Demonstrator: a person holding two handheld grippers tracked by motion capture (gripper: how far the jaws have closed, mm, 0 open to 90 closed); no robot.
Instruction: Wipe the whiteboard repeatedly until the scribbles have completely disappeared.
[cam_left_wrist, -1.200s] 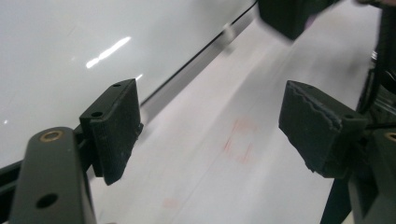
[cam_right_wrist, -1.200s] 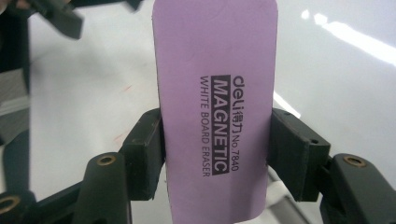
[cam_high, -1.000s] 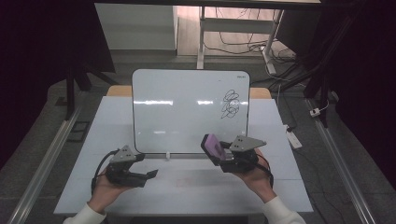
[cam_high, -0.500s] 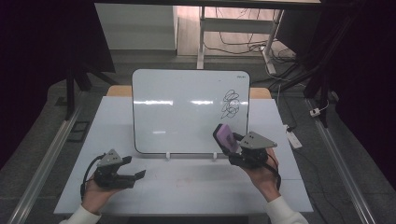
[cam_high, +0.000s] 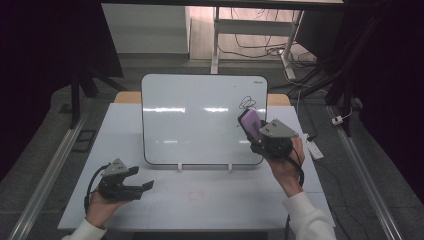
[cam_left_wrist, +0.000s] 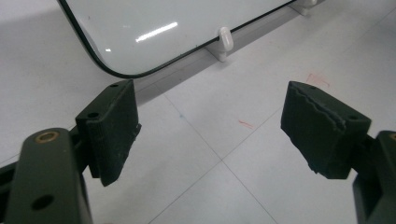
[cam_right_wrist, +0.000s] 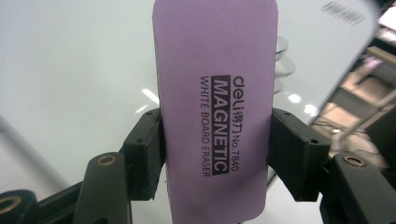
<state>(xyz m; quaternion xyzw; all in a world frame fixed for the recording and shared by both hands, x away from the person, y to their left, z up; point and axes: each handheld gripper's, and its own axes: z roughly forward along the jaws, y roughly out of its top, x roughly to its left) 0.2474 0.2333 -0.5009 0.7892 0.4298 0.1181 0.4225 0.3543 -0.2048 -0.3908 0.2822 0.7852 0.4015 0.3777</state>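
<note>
Holding a purple whiteboard eraser (cam_high: 250, 123) in my right tongs (cam_high: 261, 136), I am pressing both jaws against its long sides, its printed label facing the right gripper view. I am raising it against the right part of a whiteboard (cam_high: 200, 120) that is standing propped toward the far edge of the white desk (cam_high: 210, 200), just below a black scribble (cam_high: 247, 103) near the board's top right corner. My left tongs (cam_high: 145, 186) are hovering wide apart and empty near the desk's near left corner, in front of the board's lower left corner.
</note>
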